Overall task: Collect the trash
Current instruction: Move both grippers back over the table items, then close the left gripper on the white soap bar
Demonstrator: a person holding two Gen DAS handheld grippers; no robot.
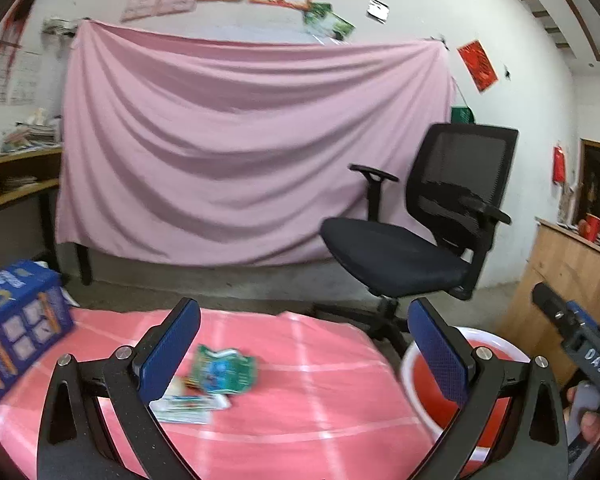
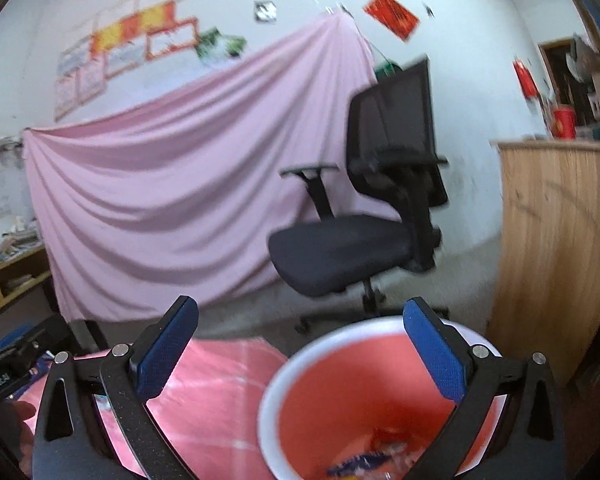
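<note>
A: Blue pads [image 1: 168,354] of the left gripper [image 1: 304,352] are spreading wide, gripping nothing, hanging over the pink cloth [image 1: 320,392].

B: And the right gripper [image 2: 300,354]?

A: Also splayed, empty. It's hovering over the red bin [image 2: 364,384], w/ some wrappers [image 2: 376,454] lying at the bottom (blurry, can't tell how many).

B: What's left on the table?

A: Green packet [image 1: 224,370] and a white wrapper [image 1: 188,404] touching it, both lying just beside the left finger. Bin's sitting off the cloth's right edge.

B: So left is going in next, imo.

A: Probably. Best to be lowering straight down w/ the packet between the pads, pressing lightly into the cloth so the lower edge isn't sliding out.

B: One at a time?

A: Safer. They're overlapping, so pinching both is risking a drop before the bin. Blue box [image 1: 16,332] is standing at far left, chair [image 1: 420,236] behind; neither is in the way.
</note>
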